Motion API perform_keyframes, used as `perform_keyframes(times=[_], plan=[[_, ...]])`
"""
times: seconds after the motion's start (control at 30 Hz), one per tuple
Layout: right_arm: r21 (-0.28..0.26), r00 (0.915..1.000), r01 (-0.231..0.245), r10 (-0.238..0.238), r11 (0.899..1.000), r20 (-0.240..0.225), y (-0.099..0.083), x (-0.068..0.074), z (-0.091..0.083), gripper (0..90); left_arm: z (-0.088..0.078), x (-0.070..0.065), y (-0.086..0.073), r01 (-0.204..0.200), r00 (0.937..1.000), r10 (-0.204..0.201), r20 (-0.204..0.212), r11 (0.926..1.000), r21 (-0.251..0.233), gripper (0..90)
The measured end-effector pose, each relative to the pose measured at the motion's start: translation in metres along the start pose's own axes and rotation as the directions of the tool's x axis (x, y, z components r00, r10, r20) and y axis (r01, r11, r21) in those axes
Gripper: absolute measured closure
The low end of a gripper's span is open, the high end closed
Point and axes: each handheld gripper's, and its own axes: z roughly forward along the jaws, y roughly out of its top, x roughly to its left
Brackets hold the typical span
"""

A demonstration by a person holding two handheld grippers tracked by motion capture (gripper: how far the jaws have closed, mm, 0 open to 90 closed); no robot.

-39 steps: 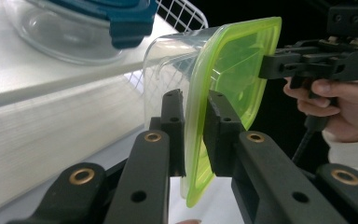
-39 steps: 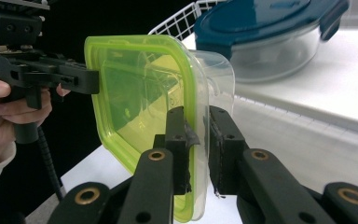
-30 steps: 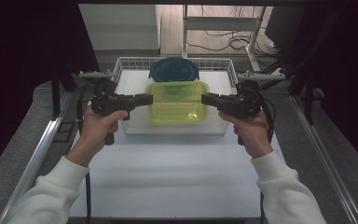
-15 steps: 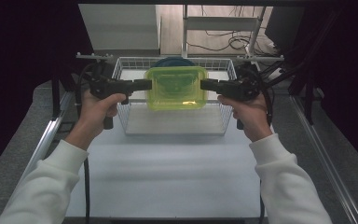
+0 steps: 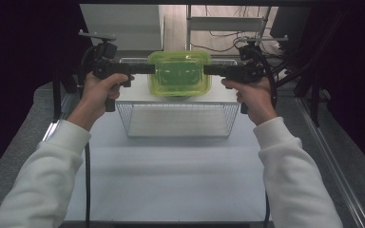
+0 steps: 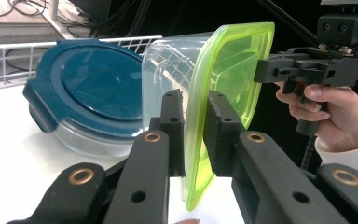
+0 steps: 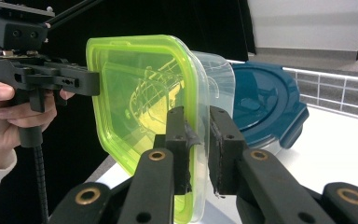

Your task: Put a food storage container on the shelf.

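A clear box with a yellow-green lid (image 5: 179,73) hangs above the far part of the wire basket (image 5: 178,121), tipped on edge so that its lid faces the high camera. My left gripper (image 5: 151,69) is shut on the lid's left rim. My right gripper (image 5: 208,70) is shut on the right rim. In the left gripper view the jaws (image 6: 193,100) pinch the lid's edge (image 6: 228,70), with the right gripper (image 6: 265,70) on the far rim. The right gripper view shows its jaws (image 7: 196,121) clamped on the box (image 7: 144,98), with the left gripper (image 7: 91,79) opposite.
A round container with a dark blue lid (image 6: 88,88) (image 7: 261,100) lies tilted in the basket behind the held box. The white table (image 5: 171,175) stretches in front of the basket. Metal rails (image 5: 332,161) and dark walls flank the table.
Both hands have lifted the green-lidded box out of the basket and up. It has tipped from flat to on edge and now covers the blue-lidded container in the high view.
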Motion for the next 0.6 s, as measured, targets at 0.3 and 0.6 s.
perform_keyframes(times=[0.3, 0.6], plan=[[0.027, 0.9971, -0.068, 0.069, 0.997, -0.033, 0.023, -0.019, 0.014, 79.1, 0.005, 0.016, 0.024, 0.042, 0.9990, -0.043, 0.009, 0.9988, 0.025, 79.5], [0.075, 0.9870, -0.153, 0.156, 0.985, -0.038, 0.035, -0.040, 0.031, 79.0, 0.017, 0.041, 0.030, 0.133, 0.9906, -0.134, 0.029, 0.9905, 0.035, 79.4]])
